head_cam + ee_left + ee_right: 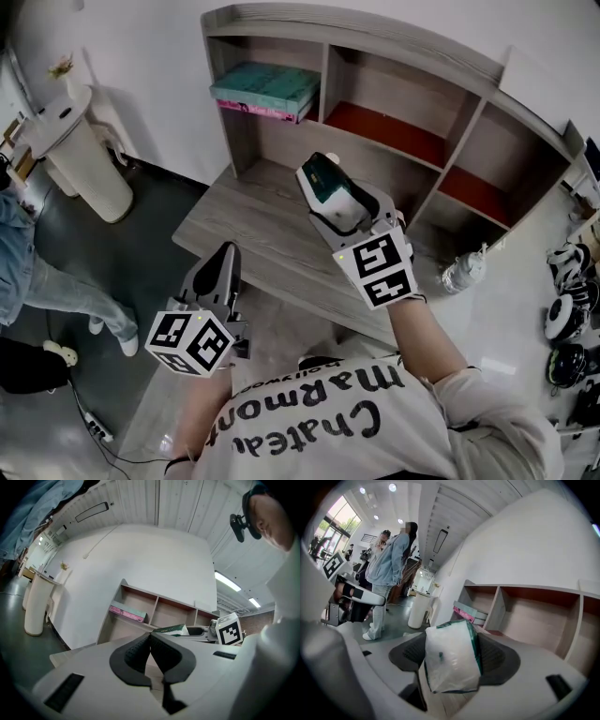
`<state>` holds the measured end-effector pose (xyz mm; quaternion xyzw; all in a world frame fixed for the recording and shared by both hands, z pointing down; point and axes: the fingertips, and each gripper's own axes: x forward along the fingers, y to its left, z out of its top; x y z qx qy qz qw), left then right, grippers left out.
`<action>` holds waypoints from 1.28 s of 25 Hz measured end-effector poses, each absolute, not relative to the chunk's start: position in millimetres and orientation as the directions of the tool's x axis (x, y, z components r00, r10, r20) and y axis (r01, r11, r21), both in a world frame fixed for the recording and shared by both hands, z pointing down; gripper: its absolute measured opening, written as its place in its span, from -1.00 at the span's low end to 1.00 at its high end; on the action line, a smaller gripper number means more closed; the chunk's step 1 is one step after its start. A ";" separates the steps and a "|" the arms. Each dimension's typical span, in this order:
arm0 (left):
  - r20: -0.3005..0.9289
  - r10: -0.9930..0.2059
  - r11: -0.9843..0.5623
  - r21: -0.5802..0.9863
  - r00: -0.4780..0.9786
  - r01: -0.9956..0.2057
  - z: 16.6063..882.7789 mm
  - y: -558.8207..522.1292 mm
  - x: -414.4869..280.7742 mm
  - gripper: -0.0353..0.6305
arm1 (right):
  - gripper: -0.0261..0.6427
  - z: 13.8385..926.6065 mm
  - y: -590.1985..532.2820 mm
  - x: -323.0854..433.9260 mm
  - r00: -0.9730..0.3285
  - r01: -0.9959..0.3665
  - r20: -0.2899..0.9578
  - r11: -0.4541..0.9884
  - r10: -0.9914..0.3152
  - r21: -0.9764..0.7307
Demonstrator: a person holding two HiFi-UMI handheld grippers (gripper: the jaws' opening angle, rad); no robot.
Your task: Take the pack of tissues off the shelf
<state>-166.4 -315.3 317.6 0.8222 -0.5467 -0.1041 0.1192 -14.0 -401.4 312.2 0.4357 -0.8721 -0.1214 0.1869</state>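
The right tool pinches the pack of tissues across its middle, out in front of the shelf and clear of its bays. The pack looks light, soft and plastic-slick, so a mid-body squeeze suits it. The left tool is pressed together, empty.

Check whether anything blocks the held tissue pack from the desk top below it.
Nothing visible does. The right gripper has its jaws shut on the pack of tissues, out in front of the shelf. The desk top below it shows only bare wood.
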 end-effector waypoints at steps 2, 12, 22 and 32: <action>-0.038 -0.922 -0.377 0.312 0.386 -0.872 319.1 -305.2 -166.6 -0.84 | 0.08 318.8 -390.4 -16.1 -0.558 -0.717 0.233 0.604 -0.797 0.348; 0.006 -0.907 -0.396 0.328 0.422 -0.858 336.3 -244.5 -162.4 -0.84 | 0.08 345.8 -321.0 -14.6 -0.544 -0.747 0.266 0.604 -0.796 0.279; -0.013 -0.889 -0.440 0.305 0.458 -0.844 334.1 -187.7 -150.8 -0.84 | 0.08 358.0 -248.0 -7.9 -0.535 -0.766 0.271 0.595 -0.800 0.245; -0.002 -0.882 -0.445 0.332 0.471 -0.831 350.0 -140.3 -149.9 -0.84 | 0.09 367.2 -193.1 7.1 -0.493 -0.804 0.282 0.555 -0.823 0.215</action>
